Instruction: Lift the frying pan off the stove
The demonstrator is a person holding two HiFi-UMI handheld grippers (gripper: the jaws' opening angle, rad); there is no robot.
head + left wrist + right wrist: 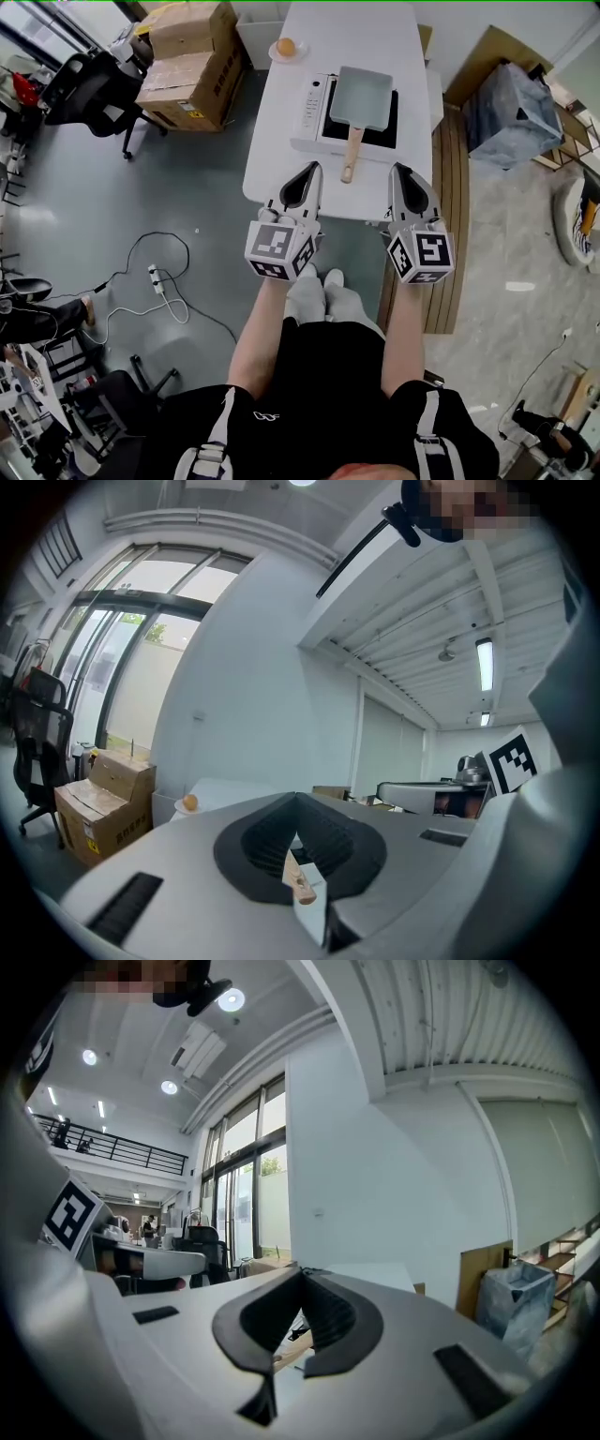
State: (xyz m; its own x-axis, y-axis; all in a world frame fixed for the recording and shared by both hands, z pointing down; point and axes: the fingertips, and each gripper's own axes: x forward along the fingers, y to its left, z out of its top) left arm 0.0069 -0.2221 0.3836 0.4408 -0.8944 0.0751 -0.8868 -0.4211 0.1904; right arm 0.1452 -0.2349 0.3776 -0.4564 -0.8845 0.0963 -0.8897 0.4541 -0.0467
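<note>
Overhead: white table (272, 159) carries stove (314, 117). Rectangular frying pan (364, 97) sits on the cooktop, its wooden handle (352, 155) toward the person. Left gripper (313, 173) and right gripper (400, 173) hover at the near table edge, flanking the handle, jaws together, nothing held.

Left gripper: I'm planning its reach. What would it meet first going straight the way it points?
Likely the front of the stove, left of the pan handle, though the left gripper may pass above it; height is unclear.

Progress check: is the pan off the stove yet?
No, the frying pan rests flat on the stove on the table.
</note>
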